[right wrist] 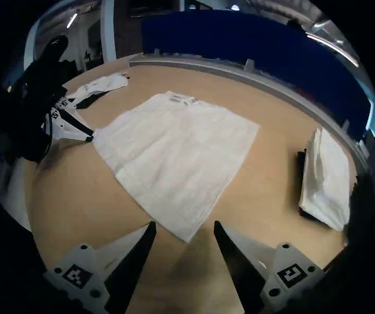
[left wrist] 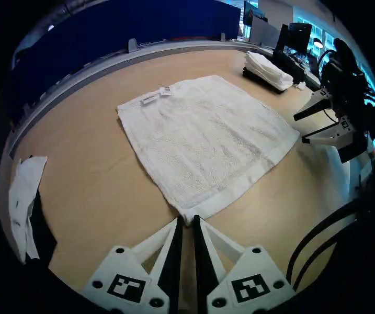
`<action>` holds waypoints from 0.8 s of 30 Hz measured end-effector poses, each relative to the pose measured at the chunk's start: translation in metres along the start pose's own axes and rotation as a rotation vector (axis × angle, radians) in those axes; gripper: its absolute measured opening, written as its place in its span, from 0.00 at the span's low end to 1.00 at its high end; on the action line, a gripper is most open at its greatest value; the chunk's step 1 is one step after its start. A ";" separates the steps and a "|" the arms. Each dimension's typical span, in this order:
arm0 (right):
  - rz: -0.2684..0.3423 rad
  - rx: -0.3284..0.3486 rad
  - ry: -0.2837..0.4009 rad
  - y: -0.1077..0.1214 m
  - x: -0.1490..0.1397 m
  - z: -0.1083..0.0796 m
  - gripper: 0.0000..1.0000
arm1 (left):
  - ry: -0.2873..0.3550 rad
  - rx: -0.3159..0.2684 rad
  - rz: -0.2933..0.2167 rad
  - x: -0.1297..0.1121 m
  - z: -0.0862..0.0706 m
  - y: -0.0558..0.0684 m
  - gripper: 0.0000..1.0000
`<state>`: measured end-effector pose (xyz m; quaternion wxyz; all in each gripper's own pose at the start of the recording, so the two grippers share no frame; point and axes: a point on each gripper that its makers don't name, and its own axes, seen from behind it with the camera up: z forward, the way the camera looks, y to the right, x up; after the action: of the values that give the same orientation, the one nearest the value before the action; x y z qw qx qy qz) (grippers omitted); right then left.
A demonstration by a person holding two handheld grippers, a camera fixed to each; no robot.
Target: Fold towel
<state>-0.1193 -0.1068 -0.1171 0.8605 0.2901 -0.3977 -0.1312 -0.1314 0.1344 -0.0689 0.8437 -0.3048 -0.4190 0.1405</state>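
The towel [left wrist: 208,141] is rough, matt terry cloth. The tabletop [left wrist: 93,172] looks like smooth, faintly glossy pale wood. The left claw [left wrist: 187,222] is matt white plastic.

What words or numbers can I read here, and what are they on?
No words or numbers can be read.
On the towel, a tag: too small to read.
On the left gripper and right gripper, square markers: black-and-white patterns, no letters.
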 end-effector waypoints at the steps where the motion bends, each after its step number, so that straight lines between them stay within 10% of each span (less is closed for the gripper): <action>1: 0.002 -0.001 -0.001 0.000 0.000 0.001 0.85 | 0.000 0.000 0.001 0.000 0.000 0.000 0.13; 14: -0.020 -0.006 -0.042 -0.004 -0.014 0.005 0.33 | 0.004 0.005 0.008 -0.001 -0.001 0.000 0.11; 24: 0.021 -0.004 -0.053 -0.002 -0.014 0.004 0.18 | 0.006 0.007 0.012 -0.001 -0.002 0.000 0.11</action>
<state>-0.1317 -0.1038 -0.1251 0.8516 0.2808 -0.4231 -0.1304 -0.1306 0.1326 -0.0703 0.8450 -0.3049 -0.4144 0.1460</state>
